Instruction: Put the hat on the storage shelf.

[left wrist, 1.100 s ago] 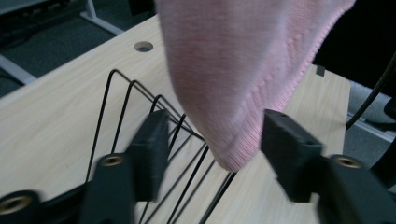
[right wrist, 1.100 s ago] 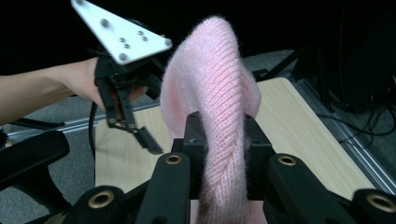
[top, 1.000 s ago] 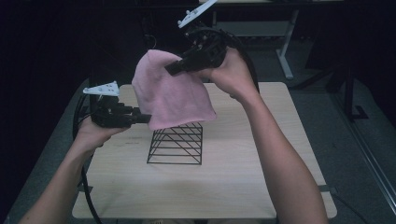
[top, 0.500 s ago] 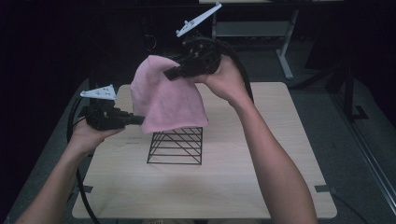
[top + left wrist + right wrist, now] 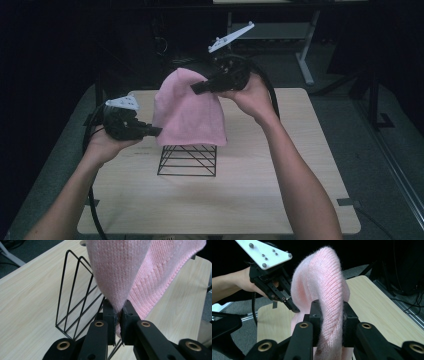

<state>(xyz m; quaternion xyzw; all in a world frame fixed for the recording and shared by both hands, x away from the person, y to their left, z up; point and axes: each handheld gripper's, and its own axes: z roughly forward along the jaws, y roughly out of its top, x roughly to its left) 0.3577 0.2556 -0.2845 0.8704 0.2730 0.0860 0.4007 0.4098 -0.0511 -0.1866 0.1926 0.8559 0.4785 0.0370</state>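
Lifted a little higher than a second ago, a pink knitted hat (image 5: 189,112) hangs above a black wire rack (image 5: 188,160) on the wooden bench (image 5: 280,195). The left claw (image 5: 119,315) pinches its lower edge; the right claw (image 5: 329,315) clamps its crown. The hat hides the rack's top.

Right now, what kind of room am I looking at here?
Probably a lab or workshop set up for recording: a bare wooden table, hand-held grippers, left and right, holding a pink knit cloth over a wire rack, with metal desk legs behind.
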